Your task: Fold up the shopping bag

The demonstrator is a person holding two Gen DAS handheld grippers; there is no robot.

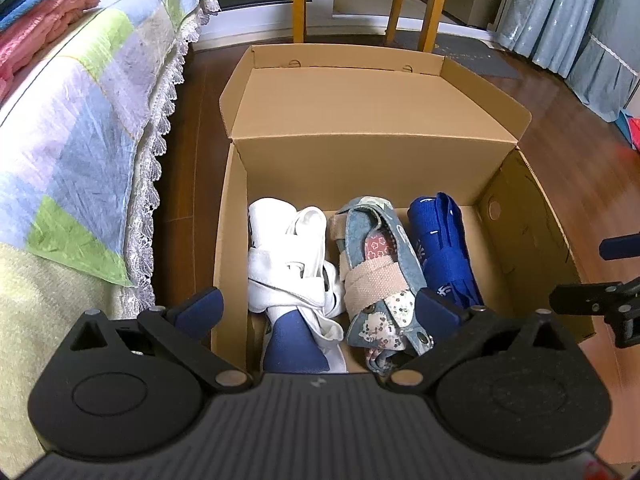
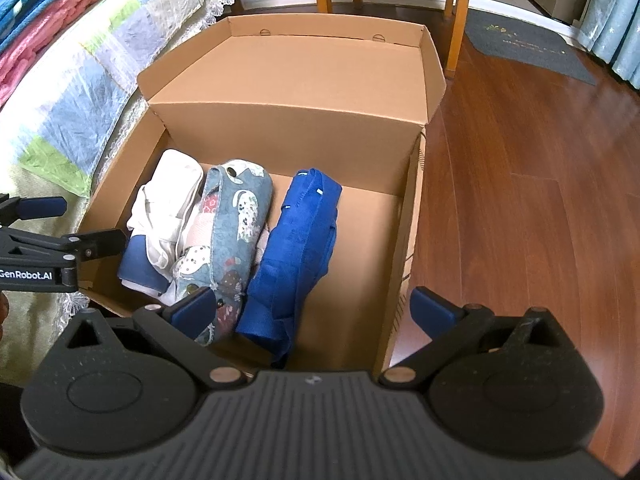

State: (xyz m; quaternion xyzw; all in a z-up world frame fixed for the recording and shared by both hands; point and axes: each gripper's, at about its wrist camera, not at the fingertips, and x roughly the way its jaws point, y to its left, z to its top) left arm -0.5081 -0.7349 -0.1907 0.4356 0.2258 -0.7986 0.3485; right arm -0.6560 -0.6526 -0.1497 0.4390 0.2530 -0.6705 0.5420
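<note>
Glossy wood floor point(image 2: 520, 200), corrugated cardboard box point(image 2: 280, 80) beside the quilted bed point(image 1: 80, 140).
Inside you've got three rolled bags: white canvas point(image 1: 288, 264), patchwork denim point(image 1: 376, 272), blue woven point(image 2: 296, 248); your left gripper point(image 1: 320, 312) and right gripper point(image 2: 316, 308) both gape wide, empty.

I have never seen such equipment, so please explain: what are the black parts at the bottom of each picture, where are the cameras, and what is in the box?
Each picture comes from a camera fixed on a hand-held gripper, looking forward along its two blue-tipped fingers. The black parts are the gripper itself. One view shows the left gripper, the other the right gripper. Both are open and hold nothing. They hover over an open cardboard box that stands on a wooden floor beside a bed. Inside lie three rolled bags side by side: a white bag, a patterned bag and a blue bag.
</note>
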